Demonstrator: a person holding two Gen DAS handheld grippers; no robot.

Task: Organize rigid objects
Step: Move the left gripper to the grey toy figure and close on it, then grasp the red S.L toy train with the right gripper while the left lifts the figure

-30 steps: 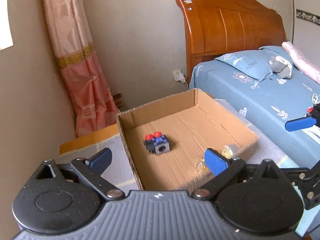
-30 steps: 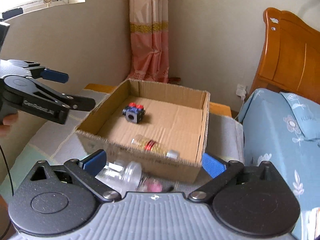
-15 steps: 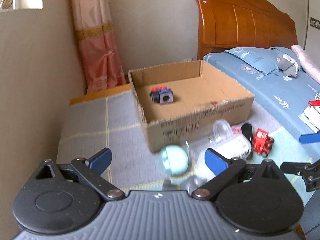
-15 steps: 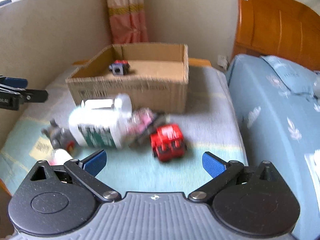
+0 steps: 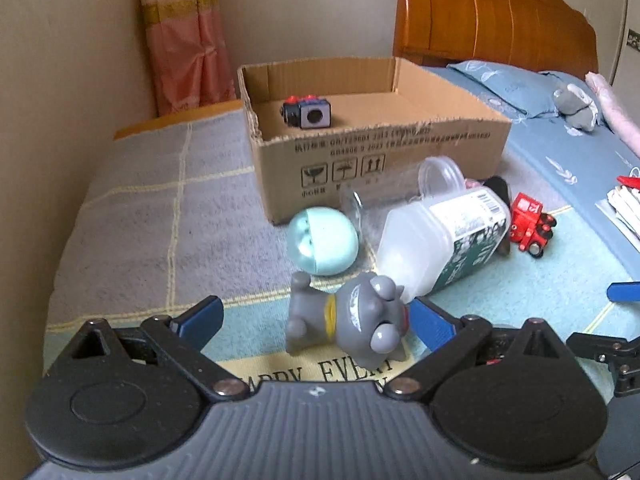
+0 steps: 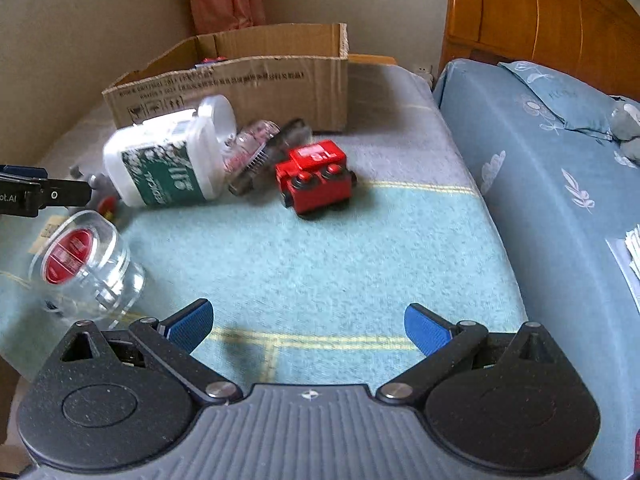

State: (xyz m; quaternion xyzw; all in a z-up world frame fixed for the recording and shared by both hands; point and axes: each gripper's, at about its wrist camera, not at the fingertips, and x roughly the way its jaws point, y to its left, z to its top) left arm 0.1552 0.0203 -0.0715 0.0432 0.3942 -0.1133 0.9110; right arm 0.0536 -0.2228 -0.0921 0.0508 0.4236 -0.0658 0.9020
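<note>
An open cardboard box stands on the blanket and holds a small black cube toy. In front of it lie a grey cat figure, a pale blue ball, a white plastic jar on its side and a red toy train. My left gripper is open, with the cat figure lying between its fingers. My right gripper is open and empty above the blanket, well short of the red train. A clear glass jar lies at its left.
A bed with a blue sheet and wooden headboard runs along the right. A wall closes the left side, with a pink curtain in the corner. A clear cup and a dark object lie beside the white jar.
Both grippers have pulled back from over the box and dropped low toward the blanket. The loose items in front of the box have come into view, and the cat figure now lies between the left fingers.
</note>
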